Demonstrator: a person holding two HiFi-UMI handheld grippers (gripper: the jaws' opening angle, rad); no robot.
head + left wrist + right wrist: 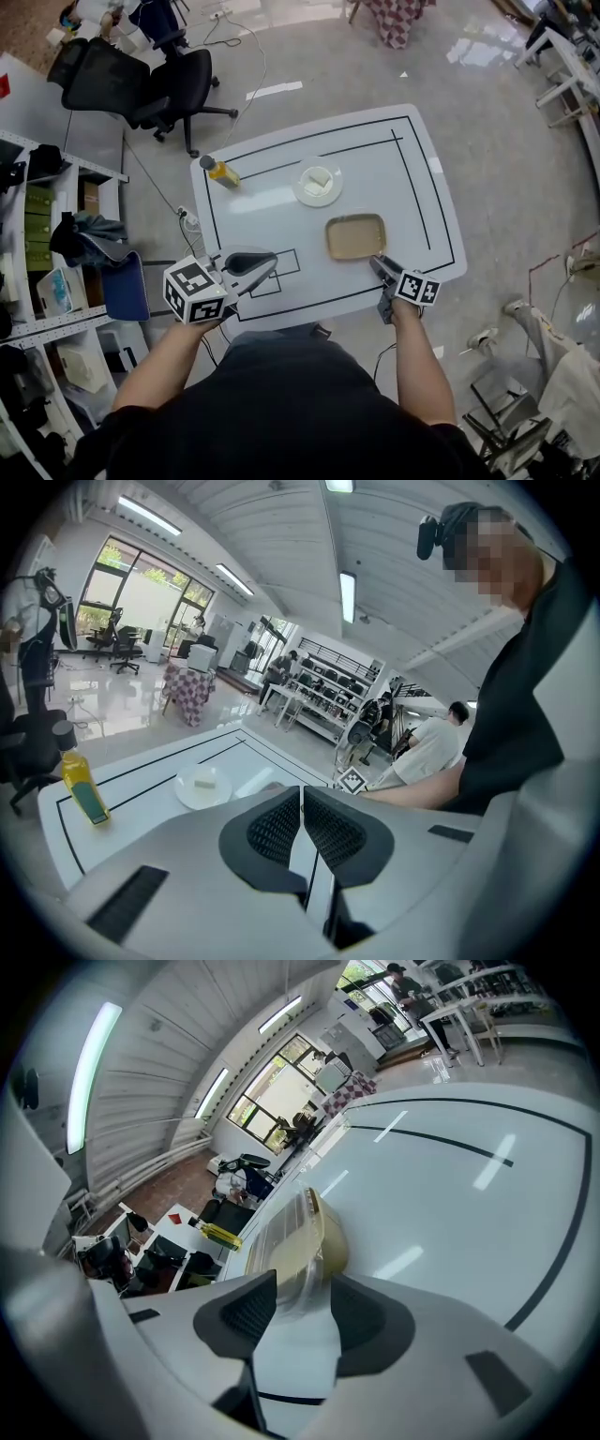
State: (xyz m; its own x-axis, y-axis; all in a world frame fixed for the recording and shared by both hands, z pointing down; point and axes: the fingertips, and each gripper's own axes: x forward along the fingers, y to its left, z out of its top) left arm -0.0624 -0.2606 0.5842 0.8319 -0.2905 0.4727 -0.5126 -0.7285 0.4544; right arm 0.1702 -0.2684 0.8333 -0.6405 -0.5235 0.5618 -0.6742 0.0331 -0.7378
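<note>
My right gripper is open at the near right corner of a tan rectangular container with a clear lid. That corner sits just between the fingertips, and I cannot tell whether the pads touch it. My left gripper hovers over the table's near left part, jaws shut together on nothing. A white plate with a pale block on it lies mid-table. A yellow bottle with a dark cap stands at the far left.
The white table carries black outlines, including a small rectangle near my left gripper. Black office chairs stand beyond the far left corner and shelving runs along the left. A person in white sits in the background.
</note>
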